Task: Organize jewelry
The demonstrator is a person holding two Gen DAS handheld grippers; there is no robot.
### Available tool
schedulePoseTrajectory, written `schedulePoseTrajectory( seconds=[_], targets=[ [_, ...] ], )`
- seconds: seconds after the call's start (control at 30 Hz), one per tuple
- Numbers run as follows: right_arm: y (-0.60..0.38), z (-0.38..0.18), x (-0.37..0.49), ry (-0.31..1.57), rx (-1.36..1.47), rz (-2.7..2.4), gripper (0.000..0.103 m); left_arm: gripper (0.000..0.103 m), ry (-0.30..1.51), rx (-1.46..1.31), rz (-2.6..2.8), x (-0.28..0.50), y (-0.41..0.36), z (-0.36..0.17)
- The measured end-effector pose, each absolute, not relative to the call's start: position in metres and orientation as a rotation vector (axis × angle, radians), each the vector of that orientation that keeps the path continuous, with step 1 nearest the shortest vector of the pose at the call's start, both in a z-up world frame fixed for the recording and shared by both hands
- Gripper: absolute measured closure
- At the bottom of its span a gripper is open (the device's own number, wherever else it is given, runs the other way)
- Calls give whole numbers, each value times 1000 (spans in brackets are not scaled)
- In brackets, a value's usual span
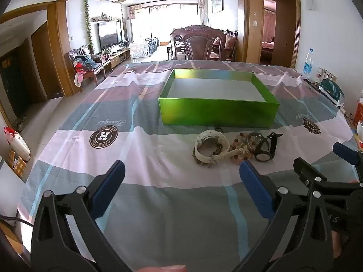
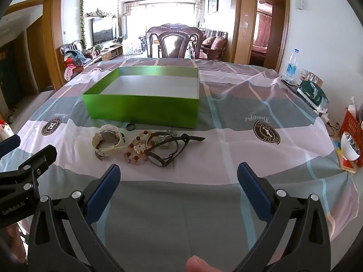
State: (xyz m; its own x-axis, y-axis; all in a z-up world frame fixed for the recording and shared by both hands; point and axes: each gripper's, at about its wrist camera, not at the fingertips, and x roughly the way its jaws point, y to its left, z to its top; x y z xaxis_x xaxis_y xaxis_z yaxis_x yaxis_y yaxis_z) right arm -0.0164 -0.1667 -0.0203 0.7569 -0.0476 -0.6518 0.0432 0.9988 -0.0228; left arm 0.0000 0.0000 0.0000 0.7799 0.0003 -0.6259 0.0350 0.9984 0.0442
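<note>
**Jewelry piled near the box, both grippers spread wide**

While nothing is held, the left gripper [image 1: 181, 176] and right gripper [image 2: 179, 176] are kept wide apart above the cloth [image 2: 181, 204]. Just near of the green box [image 2: 140, 111], a white watch [image 2: 109, 141], bead bracelets [image 2: 136, 150] and a black watch [image 2: 168, 151] are seen touching in a pile; a small ring [image 2: 131, 127] lies beside the box.

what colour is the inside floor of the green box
The green box has a plain white inside floor, clearest in the right wrist view.
</note>
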Motion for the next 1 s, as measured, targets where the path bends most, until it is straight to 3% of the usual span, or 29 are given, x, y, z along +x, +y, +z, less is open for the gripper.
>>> schedulePoseTrajectory(
  seconds=[1.0],
  targets=[
    [-166, -19, -17, 713, -15, -50, 3, 3, 678, 59, -14, 1, 1, 0]
  ],
)
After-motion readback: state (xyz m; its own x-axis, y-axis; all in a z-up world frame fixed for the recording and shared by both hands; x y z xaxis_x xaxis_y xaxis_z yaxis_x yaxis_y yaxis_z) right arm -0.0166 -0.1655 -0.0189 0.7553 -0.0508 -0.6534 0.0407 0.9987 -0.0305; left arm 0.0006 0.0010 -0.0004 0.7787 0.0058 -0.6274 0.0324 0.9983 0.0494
